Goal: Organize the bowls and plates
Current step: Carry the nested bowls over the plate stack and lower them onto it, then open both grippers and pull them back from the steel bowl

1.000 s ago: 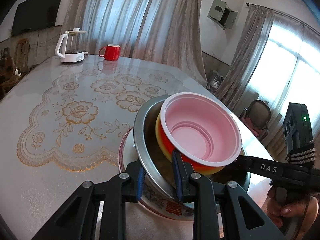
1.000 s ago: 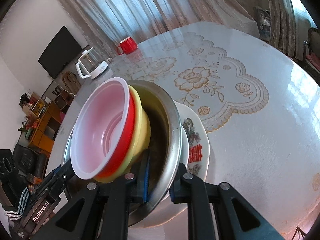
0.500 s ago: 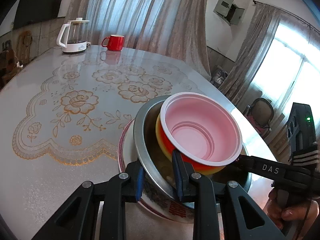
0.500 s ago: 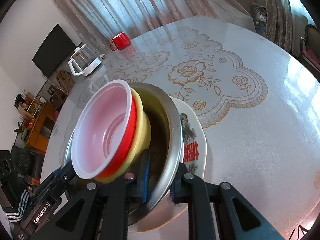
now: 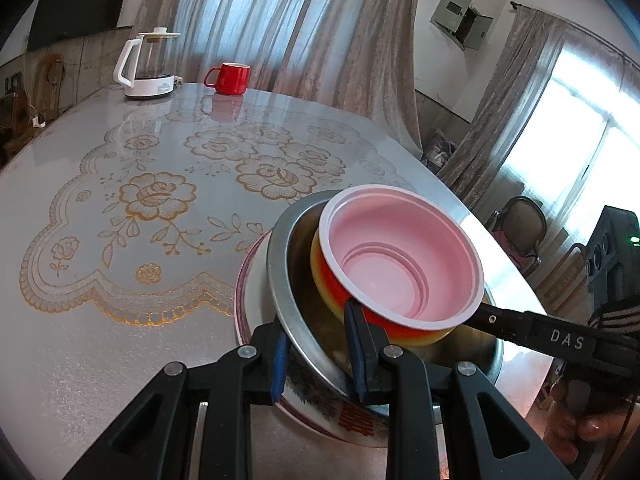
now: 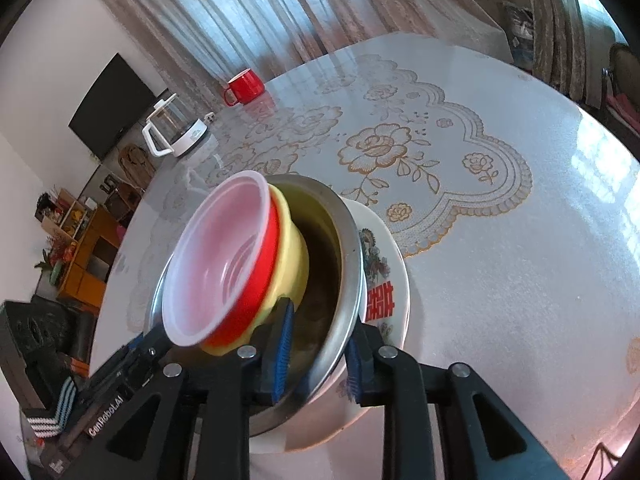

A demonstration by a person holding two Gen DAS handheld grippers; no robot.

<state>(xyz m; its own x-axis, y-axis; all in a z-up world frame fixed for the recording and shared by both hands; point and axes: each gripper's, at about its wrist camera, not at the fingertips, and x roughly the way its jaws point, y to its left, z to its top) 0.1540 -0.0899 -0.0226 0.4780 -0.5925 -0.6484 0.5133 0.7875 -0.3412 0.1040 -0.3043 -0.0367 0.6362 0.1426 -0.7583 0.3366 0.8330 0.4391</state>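
Steel round bowl (image 6: 344, 264) could slip at six o'clock: right tongs (image 6: 316, 354) have just loosened, left tongs (image 5: 320, 354) clamp its rim.

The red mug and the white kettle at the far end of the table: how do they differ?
The red mug is short, opaque and open-topped; the white kettle is taller, with a see-through body and a lid. The mug is red, the kettle white-framed. Both stand upright and have a side handle.
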